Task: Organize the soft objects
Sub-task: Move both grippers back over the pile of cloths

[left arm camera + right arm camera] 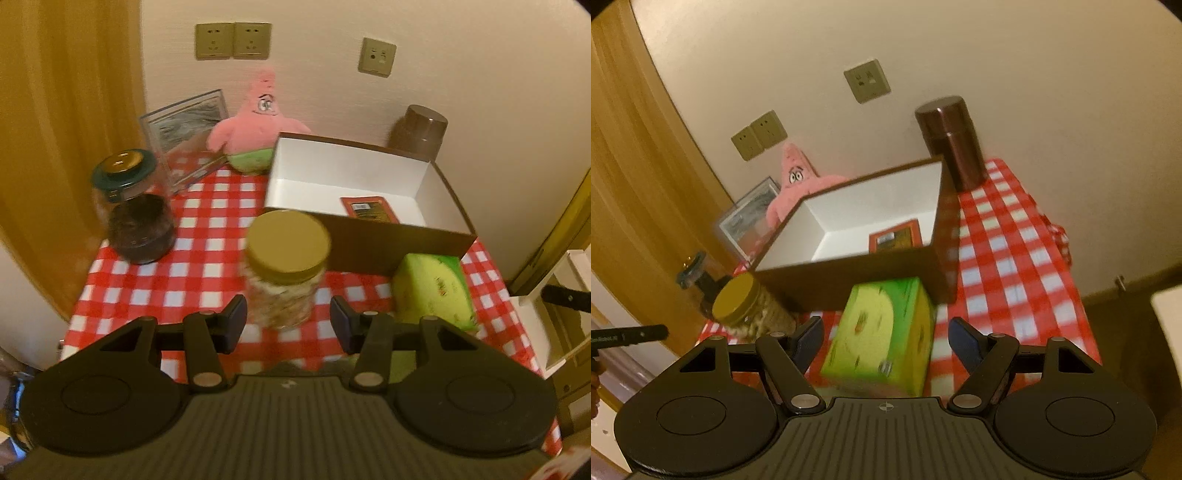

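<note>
Pink plush (255,127): was propped upright against the far wall, just left of the box's far corner.
Green soft pack (882,336): was laid at the near right, against the box's near wall.
Box (391,243): was left open, a red card (369,209) inside.
Left gripper (288,323): was held half open, nothing gripped, above the gold-lidded jar (286,266).
Right gripper (884,345): was held wide open, empty, before the green pack.
Tablecloth (207,273): was red-checked.

Both wrist cameras look steeply down, close over the checkered table (207,236), sharing the open box (369,177) (849,221).
</note>
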A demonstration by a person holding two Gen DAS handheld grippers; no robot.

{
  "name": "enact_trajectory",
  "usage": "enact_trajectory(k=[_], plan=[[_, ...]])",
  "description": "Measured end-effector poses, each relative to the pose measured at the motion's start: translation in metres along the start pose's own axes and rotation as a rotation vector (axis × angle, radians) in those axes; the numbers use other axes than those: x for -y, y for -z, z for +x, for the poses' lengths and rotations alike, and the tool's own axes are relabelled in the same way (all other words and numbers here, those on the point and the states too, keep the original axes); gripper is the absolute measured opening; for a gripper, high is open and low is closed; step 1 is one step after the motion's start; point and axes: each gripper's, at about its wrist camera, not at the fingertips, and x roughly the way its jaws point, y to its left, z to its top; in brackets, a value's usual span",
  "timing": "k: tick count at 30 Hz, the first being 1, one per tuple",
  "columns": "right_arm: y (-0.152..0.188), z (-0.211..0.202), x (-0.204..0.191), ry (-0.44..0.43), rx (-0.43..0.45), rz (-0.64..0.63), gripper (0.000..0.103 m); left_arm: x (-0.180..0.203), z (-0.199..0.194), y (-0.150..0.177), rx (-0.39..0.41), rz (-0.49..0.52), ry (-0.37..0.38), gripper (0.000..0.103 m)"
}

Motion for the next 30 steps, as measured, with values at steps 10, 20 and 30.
enact_trajectory(k=[10, 20, 30], plan=[[0.072, -0.01, -0.029, 0.105, -0.072, 0.087, 0.074, -0.056, -0.022, 0.054, -0.055, 0.052, 0.005, 0.046], [0.136, -0.014, -0.077, 0.105, -0.131, 0.009, 0.074, -0.062, -0.017, 0.105, -0.14, 0.126, 0.092, 0.046], [0.186, 0.02, -0.121, -0.025, -0.257, -0.182, 0.063, -0.044, -0.012, 0.142, -0.176, 0.214, 0.179, 0.046]])
